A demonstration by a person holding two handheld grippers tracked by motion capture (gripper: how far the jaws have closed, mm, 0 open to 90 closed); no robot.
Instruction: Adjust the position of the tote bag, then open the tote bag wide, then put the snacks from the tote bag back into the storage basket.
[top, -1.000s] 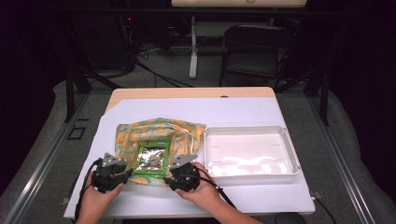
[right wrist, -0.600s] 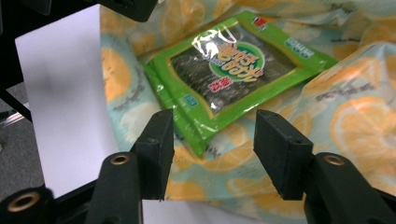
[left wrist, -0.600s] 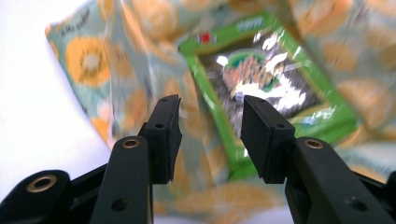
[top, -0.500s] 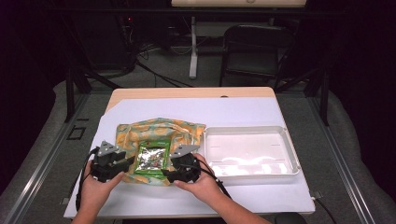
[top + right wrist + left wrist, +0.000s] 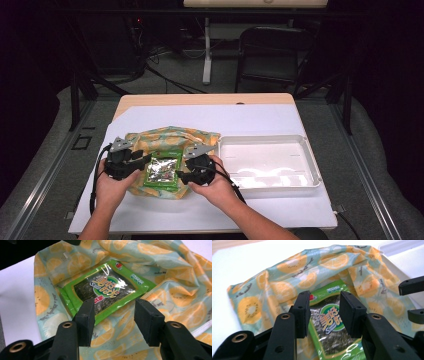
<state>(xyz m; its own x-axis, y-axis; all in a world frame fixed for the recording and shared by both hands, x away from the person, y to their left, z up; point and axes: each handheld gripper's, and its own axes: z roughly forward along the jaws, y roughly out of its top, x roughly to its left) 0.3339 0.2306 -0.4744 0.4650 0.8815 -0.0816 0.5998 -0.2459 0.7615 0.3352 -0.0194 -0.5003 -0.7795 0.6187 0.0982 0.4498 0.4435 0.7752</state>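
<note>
Right gripper view: seaweed packet (image 5: 105, 290) lies beyond parted jaws, ungripped.

The bag (image 5: 172, 300) under the black jaws is light blue-green with yellow and orange fruit slices all over it. The snack pack (image 5: 105, 290) just past the jaws is bright green with a dark middle. The tray (image 5: 270, 162) is white.

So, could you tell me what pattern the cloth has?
Orange slices on pale teal; the cloth shows best in the right gripper view.
</note>
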